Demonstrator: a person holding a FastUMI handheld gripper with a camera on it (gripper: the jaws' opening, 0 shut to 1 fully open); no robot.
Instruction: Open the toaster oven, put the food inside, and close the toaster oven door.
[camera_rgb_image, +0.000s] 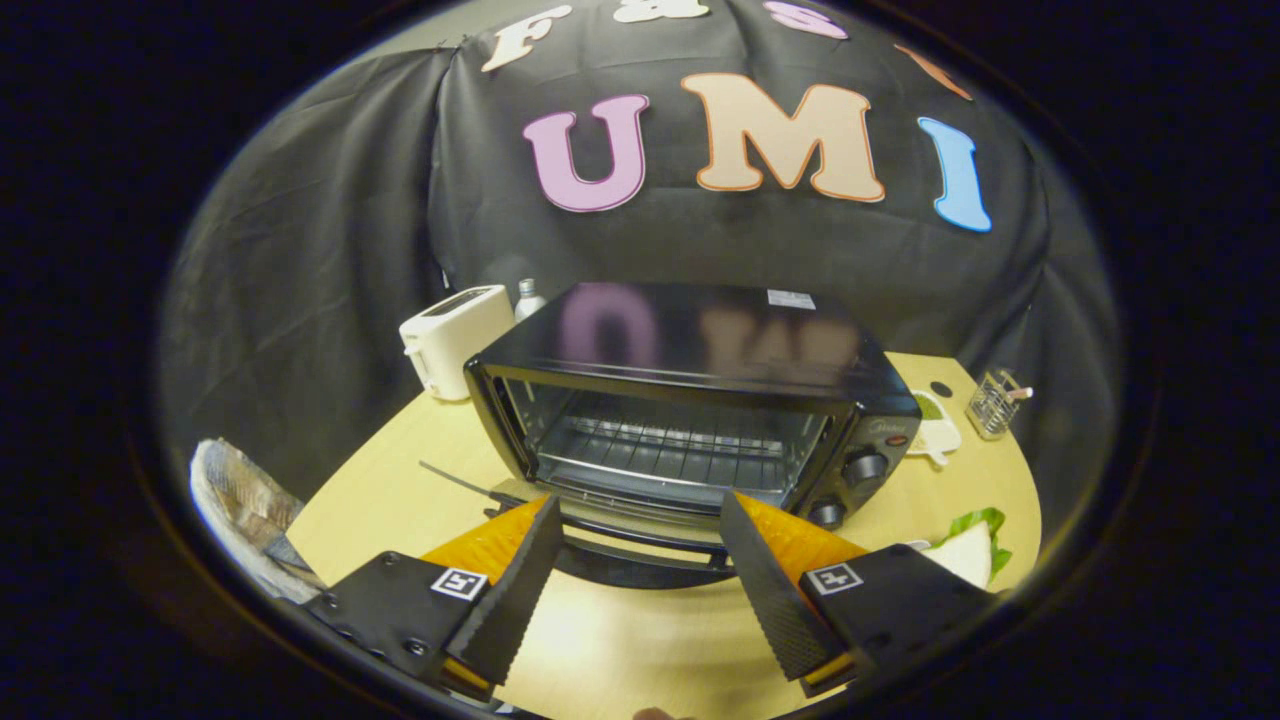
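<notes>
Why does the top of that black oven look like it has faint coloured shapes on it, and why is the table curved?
In the gripper view, the glossy toaster oven top mirrors the wall behind; the fisheye lens bends the table edge; the open tool sits sharp before the lowered door, whose handle casts a soft shadow.

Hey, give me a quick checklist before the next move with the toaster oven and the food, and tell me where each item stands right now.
1. Toaster oven door open: ok, folded down just ahead of the fingers.
2. Wire rack inside free for food: ok, nothing seen on it.
3. Gripper open: ok, fingers spread, nothing between them.
4. Food located: ok, sandwich lies on the table beside the right finger.
5. Food in hand: not ok, not yet picked up.
6. Door fully flat: cannot tell, fingers hide its ends.
</notes>
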